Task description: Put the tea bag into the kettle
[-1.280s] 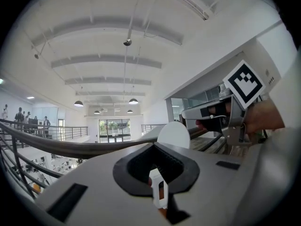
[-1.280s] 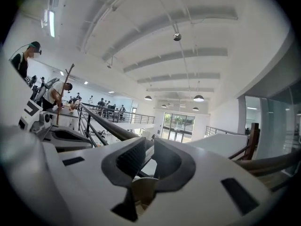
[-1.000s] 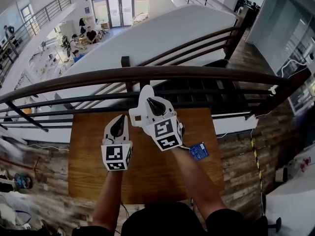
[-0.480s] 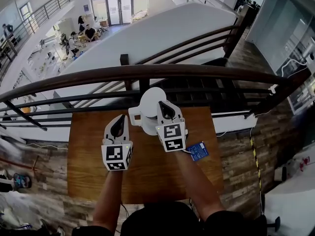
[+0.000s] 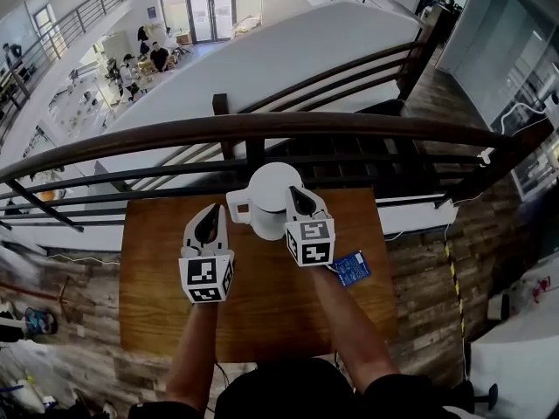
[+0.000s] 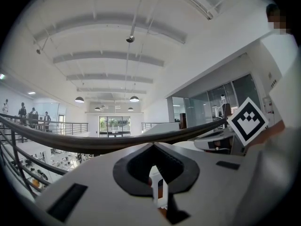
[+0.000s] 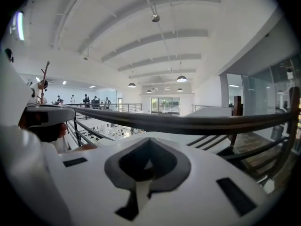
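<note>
The tea bag [image 5: 352, 268] lies flat on the wooden table [image 5: 166, 321]. It is to the right of the right gripper [image 5: 297, 197] and nearer to the person than that gripper's jaws. It is just beside the marker cube of that gripper and close to the right forearm [image 5: 345, 317], but it is not between the jaws, and no gripper holds it. It is well apart from the left gripper [image 5: 210, 216], and the right gripper stands between the two.

The tea bag is a small square sachet. It is blue, with some pale print that is too small to read. It lies turned a little, so one corner points toward the person.

The right gripper is clenched: in the right gripper view its two jaws stand together with nothing between them. In the head view its tip is over the right side of the white kettle [image 5: 266, 201]; whether it touches the kettle I cannot tell. The kettle stands upright near the far edge of the table, before the dark railing [image 5: 367, 129], with a round lid on top.

The left gripper is also closed: in its own view the jaws meet, and I can make out nothing between them. It is just beside the kettle, on its left.
</note>
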### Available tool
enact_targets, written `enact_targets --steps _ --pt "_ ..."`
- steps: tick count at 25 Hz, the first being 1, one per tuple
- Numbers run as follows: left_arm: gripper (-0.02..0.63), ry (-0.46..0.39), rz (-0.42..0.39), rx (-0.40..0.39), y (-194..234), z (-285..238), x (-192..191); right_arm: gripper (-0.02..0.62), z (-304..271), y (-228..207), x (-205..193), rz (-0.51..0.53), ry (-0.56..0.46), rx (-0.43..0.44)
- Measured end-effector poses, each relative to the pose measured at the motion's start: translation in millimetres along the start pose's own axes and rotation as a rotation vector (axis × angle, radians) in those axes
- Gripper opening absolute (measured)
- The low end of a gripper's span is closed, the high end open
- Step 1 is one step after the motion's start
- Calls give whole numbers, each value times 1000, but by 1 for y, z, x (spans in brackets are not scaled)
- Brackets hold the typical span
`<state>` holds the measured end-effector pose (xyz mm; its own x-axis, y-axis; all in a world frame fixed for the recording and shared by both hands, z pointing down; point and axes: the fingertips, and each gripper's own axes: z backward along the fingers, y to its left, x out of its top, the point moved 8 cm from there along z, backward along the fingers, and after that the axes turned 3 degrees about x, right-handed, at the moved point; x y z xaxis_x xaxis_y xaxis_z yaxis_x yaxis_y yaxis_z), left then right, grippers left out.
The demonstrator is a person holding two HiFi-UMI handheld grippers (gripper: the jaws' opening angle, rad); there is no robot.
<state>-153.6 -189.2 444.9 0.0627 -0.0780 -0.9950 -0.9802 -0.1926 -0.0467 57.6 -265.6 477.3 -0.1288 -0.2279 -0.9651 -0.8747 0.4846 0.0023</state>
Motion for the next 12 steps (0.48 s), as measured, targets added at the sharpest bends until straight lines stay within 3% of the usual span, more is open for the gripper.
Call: enact_targets --steps 3,8,12 --pt "2 4 2 4 0 -3 -1 14 -3 -7 -20 -69 60 17" --pt "2 7 7 11 6 -2 -5 12 -5 -7 -26 -152 34 30" --pt "2 13 11 13 7 0 -8 12 -5 -7 -27 -138 26 29"
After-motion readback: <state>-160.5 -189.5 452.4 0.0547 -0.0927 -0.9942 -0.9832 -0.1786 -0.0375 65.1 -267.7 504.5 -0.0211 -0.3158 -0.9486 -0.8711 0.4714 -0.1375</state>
